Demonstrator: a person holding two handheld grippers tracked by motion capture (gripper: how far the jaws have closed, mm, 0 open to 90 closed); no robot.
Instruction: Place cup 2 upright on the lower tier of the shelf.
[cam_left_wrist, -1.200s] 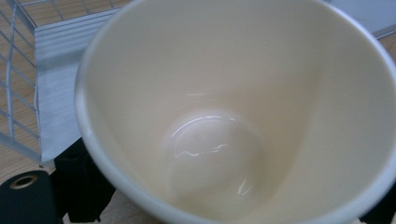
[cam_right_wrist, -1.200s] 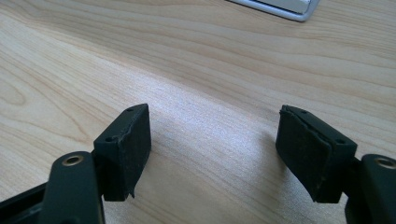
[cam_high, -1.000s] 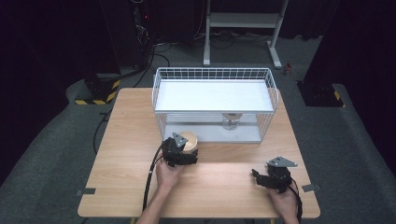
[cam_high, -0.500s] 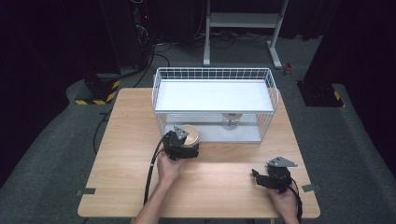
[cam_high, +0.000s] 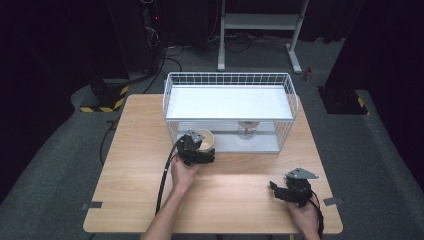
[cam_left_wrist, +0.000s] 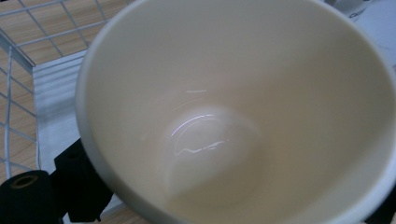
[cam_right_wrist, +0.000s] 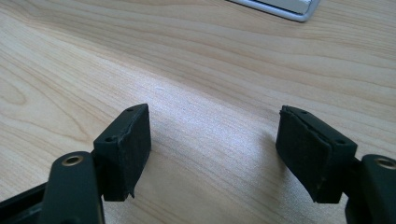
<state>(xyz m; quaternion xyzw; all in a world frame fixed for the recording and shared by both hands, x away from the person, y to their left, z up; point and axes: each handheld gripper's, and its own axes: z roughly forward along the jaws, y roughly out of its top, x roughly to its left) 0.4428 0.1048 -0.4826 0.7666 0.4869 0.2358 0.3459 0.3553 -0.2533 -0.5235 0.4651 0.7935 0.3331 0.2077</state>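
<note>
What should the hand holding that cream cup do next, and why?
Probably ease the cup forward onto the lower shelf of the wire rack. The left tongs hold it right at the rack's open front, beside a glass already standing there; the right tongs rest open and empty.

empty cream cup (cam_high: 205, 139), tilted, at rack's front

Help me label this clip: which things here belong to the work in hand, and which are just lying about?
In the job:
- cream cup, held in the left tongs
- white wire rack, at whose lower shelf the cup sits

Just there:
- stemmed glass under the rack's top shelf
- right tongs, open and empty over the wooden table
</note>
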